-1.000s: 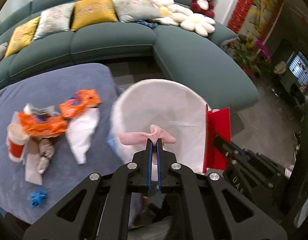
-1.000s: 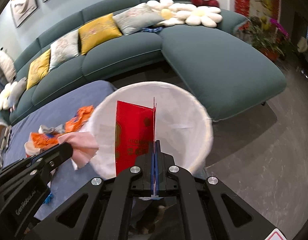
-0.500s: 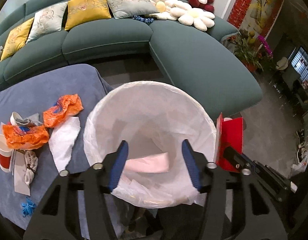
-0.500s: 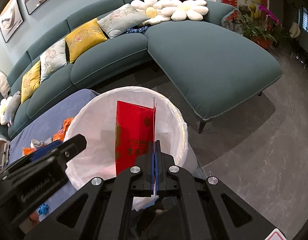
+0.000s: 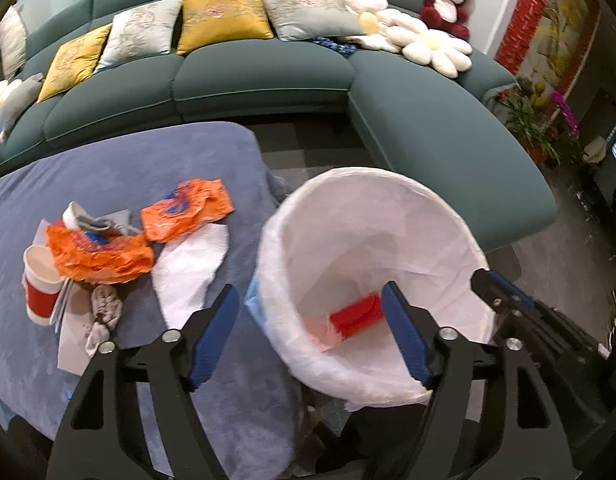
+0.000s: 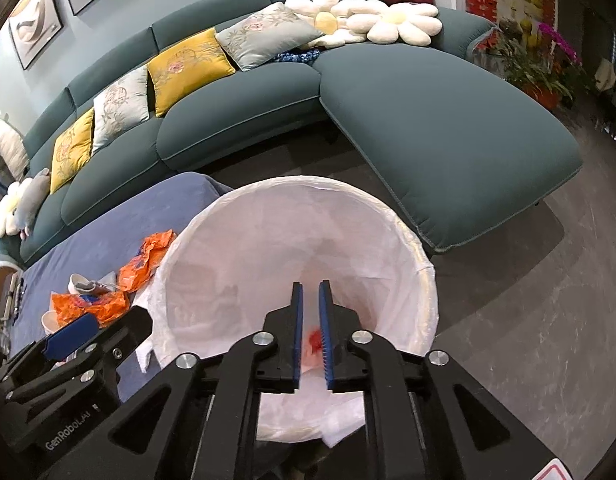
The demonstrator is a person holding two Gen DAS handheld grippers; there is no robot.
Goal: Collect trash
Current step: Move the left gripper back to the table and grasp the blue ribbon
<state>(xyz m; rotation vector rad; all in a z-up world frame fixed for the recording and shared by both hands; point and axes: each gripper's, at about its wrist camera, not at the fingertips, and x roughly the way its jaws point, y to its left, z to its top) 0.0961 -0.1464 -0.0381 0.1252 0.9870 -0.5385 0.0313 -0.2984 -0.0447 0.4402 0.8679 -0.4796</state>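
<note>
Hovering over: the white-lined bin point(image 5: 387, 248), both grippers
Left gripper point(image 5: 311, 332): jaws wide and opening, nothing between them
Right gripper point(image 6: 310, 332): jaws a narrow gap, opening, holding nothing
Red packet point(image 5: 355, 314): lying at the bin's bottom on a pink tissue point(image 5: 319, 330)
Remaining trash: orange wrappers point(image 5: 104, 254), paper cup point(image 5: 40, 284), napkin point(image 5: 188, 272) on the blue surface point(image 5: 128, 168), at nine o'clock of the bin

Our left gripper point(image 5: 311, 332) over the bin

Its jaws were opening with nothing between them; beyond its fingertips we saw a red packet point(image 5: 355, 315) in the lined bin point(image 5: 387, 216), trash pile point(image 5: 104, 252) leftward.
</note>
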